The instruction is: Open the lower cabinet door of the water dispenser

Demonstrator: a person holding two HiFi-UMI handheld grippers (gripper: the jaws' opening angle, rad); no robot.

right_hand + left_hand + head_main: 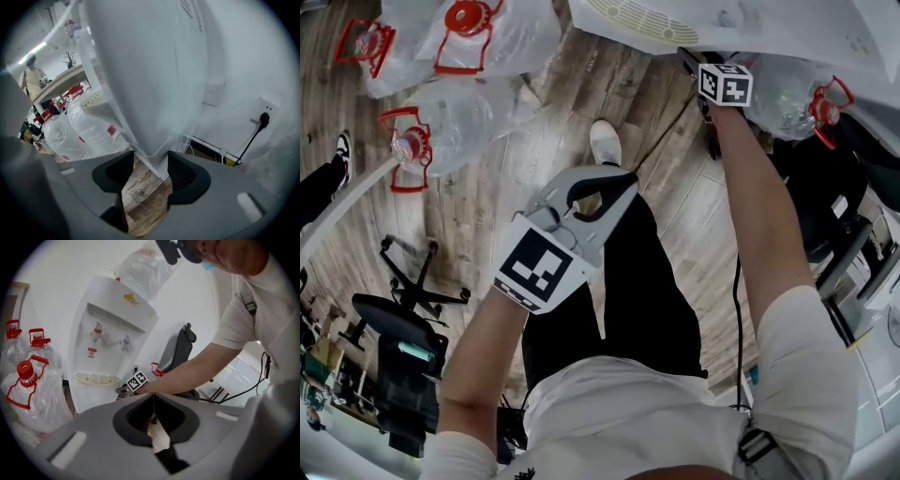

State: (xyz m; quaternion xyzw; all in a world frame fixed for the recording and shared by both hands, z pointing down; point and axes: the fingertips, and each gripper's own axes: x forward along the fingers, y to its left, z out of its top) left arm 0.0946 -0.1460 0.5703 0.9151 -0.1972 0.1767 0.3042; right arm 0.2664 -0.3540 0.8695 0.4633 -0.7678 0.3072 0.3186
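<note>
The white water dispenser [112, 319] stands against the wall with a clear bottle on top; its lower cabinet front [89, 397] shows under the drip tray [96, 378]. In the head view the dispenser [656, 19] is at the top edge. My right gripper [698, 66] reaches to its base beside the marker cube [725, 84]. In the right gripper view the right gripper [151, 161] is open, and the cabinet's lower white corner [157, 157] sits between its jaws. My left gripper [619, 180] hangs over the person's legs, shut and empty; its tips meet in its own view [153, 401].
Large clear water bottles with red handles [412, 141] [28, 380] [79, 126] crowd the wooden floor left of the dispenser. A black office chair [403, 319] stands behind, another black chair [180, 348] right of the dispenser. A plug and cord [263, 119] hang on the wall.
</note>
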